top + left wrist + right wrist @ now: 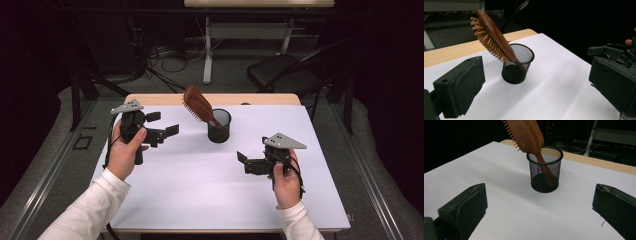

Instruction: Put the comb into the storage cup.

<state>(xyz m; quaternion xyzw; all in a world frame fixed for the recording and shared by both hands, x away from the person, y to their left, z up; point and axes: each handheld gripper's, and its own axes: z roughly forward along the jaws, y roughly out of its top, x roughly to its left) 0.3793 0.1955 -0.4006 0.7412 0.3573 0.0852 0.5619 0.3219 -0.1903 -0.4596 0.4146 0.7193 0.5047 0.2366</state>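
Left gripper [164, 123] view alone reveals hairbrush [492, 36] bristles clearly.

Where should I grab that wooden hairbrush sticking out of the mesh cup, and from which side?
Probably the hairbrush by its broad head, above the rim of the mesh cup, since the handle is down inside. It leans toward the left gripper, which is open and nearer; close on the head's two narrow edges, avoiding the bristles underneath.
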